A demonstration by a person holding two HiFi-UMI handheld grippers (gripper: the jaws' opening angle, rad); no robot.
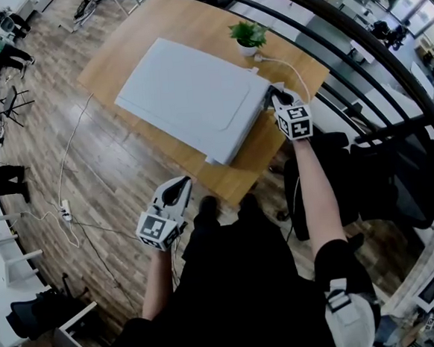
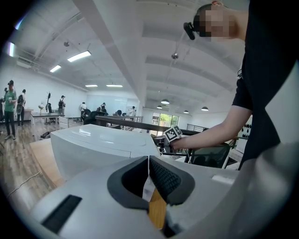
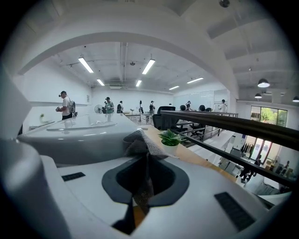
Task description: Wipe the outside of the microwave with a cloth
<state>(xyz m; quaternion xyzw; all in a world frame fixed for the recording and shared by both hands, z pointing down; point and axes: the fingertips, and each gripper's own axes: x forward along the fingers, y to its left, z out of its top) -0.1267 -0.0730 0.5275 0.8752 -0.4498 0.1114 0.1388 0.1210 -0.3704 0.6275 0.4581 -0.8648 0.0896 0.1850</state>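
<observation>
A wooden surface (image 1: 183, 22) is seen in an open office w/ a plank floor (image 1: 112, 177). A dark railing (image 1: 357, 53) runs alongside it. The right claw (image 1: 274, 95) is closed on a grey cloth (image 3: 138, 142): the fabric is pinched btw. the jaws and bunched up above the tips. The cloth is held at the end of the white microwave (image 1: 188, 96) nearest that claw, nr a corner. Whether it is touching the casing can't be told. The microwave is set flat on the surface and takes up most of the middle. Beyond it, a small potted plant (image 1: 248, 35) is placed nr the surface's edge. A white cable (image 1: 287, 65) is looped from the microwave's corner past the plant. The left claw (image 1: 179, 185) is held off the surface, over the floor, just short of the surface's near edge and apart from the microwave. Its jaws are pressed together, w/ nothing btw. them. A power strip (image 1: 65, 211) is laid on the floor, well apart from the surface.
</observation>
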